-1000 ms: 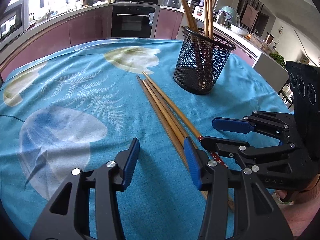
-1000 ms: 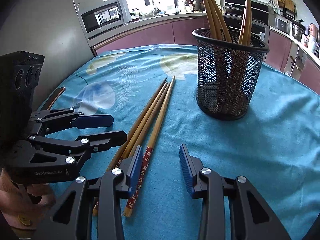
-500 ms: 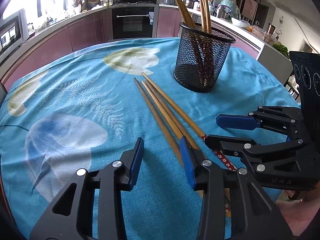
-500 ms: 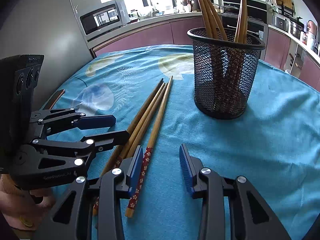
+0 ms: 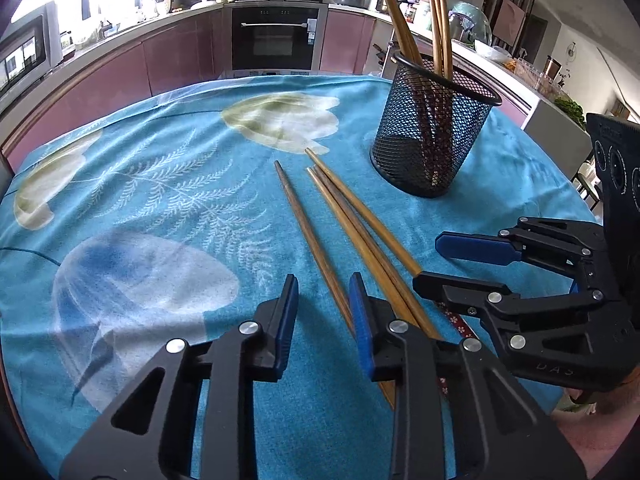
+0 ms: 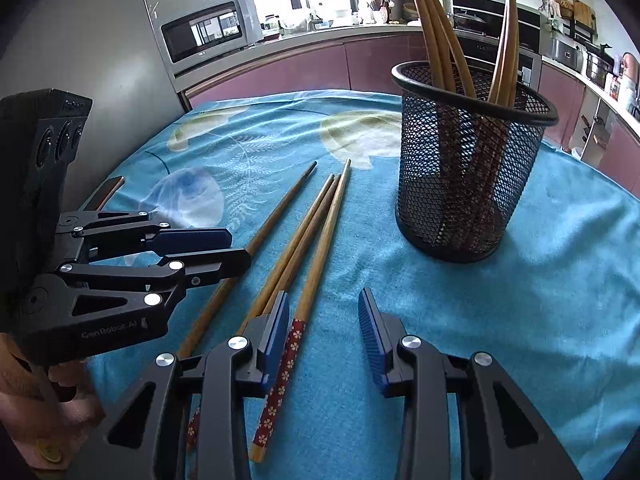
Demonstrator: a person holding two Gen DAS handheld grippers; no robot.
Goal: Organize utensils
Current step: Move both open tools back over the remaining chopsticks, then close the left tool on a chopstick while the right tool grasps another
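Several wooden chopsticks lie on the blue tablecloth [image 5: 160, 184]. One darker chopstick [image 5: 308, 236] lies a little apart to the left of the other three [image 5: 360, 220]; in the right wrist view they show as the dark one [image 6: 256, 236] and the group [image 6: 316, 232]. A black mesh cup [image 5: 432, 136] [image 6: 468, 164] holds several chopsticks upright. My left gripper [image 5: 324, 312] is open, its jaws standing either side of the dark chopstick's near part. My right gripper [image 6: 324, 324] is open, low over the red-patterned chopstick ends [image 6: 280, 376].
Each gripper shows in the other's view: the right one [image 5: 448, 260] at the right, the left one [image 6: 236, 248] at the left. Kitchen counters, an oven [image 5: 276, 36] and a microwave [image 6: 208, 32] ring the table. The table edge curves close behind the cup.
The dark chopstick has separated leftward from the other three. My left gripper has narrowed and moved so the dark chopstick lies between its jaws. The right gripper barely moved.
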